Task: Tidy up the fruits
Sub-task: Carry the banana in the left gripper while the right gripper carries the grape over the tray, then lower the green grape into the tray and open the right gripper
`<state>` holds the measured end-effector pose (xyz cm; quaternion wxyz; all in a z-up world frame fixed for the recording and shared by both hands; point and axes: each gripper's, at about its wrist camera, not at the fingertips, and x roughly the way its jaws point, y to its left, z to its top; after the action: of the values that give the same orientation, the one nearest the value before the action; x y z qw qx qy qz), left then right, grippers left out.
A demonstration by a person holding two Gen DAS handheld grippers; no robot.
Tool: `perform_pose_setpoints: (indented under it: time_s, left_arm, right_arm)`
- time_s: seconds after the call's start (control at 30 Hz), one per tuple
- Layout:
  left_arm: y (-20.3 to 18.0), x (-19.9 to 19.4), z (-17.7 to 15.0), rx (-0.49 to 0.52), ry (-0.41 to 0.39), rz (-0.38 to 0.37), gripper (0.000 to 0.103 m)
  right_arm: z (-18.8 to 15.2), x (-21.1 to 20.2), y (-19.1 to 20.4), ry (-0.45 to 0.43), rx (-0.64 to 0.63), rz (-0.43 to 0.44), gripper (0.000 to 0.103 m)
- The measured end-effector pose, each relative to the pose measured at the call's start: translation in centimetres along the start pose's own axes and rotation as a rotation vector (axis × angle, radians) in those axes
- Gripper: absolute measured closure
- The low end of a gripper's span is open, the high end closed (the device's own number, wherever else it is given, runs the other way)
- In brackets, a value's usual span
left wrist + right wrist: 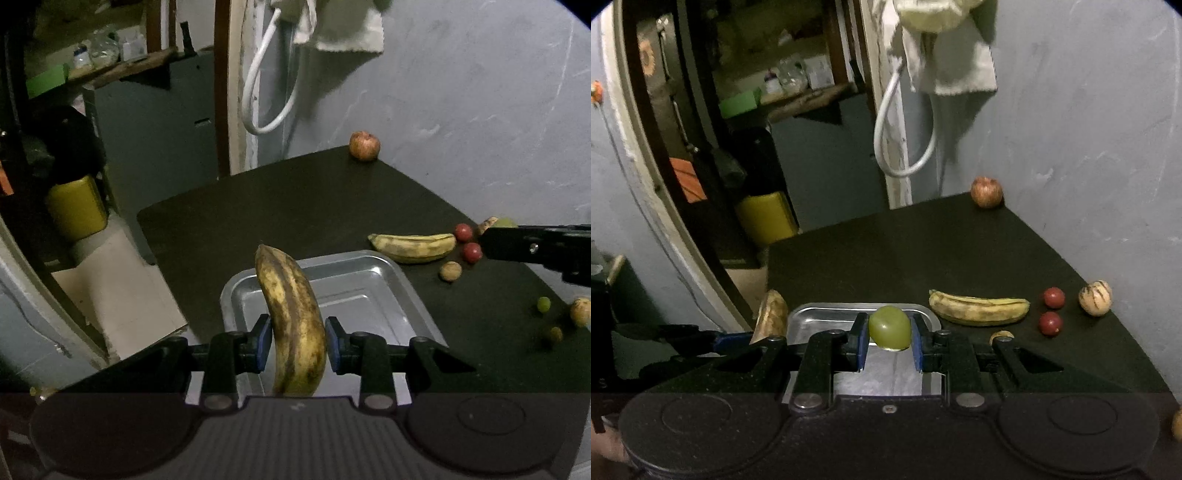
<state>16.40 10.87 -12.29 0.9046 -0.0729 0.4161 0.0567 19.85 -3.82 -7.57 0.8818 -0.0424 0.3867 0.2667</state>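
Metal tray point(373, 273) below two loaded grippers.
Left gripper point(298, 345) clamps a banana point(295, 325); right gripper point(889, 341) clamps a green grape point(889, 326).

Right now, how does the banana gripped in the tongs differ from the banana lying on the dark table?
The brown-blotched yellow banana in the left tongs is held off the table, standing on end above the shiny metal tray; the paler yellow banana on the dark table lies flat beside the tray, touched by no tongs. The held one is darker, with heavy brown streaks; the lying one shows lighter speckling. Both are ripe, curved and unpeeled.
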Motion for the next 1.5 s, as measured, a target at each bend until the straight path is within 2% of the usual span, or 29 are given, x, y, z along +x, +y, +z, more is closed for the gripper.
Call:
perform_pose_setpoints:
  time_s: [0.23,0.63,1.03,1.5]
  left_arm:
    - [0.9,4.0,0.8,0.003,0.037,-0.012,0.07]
    - [1.6,6.6,0.3,-0.012,0.098,-0.008,0.07]
    - [2.1,8.0,-0.3,-0.046,0.139,-0.01,0.069]
    - [2.0,8.4,-0.2,-0.046,0.136,-0.012,0.068]
  right_arm:
    - [0.3,5.9,-0.3,0.068,-0.004,-0.028,0.078]
    - [-0.5,12.5,0.5,0.163,-0.035,-0.023,0.078]
    - [-1.3,14.9,0.1,0.211,-0.05,-0.037,0.078]
    - [-2.1,15.7,-0.2,0.24,-0.043,-0.035,0.078]
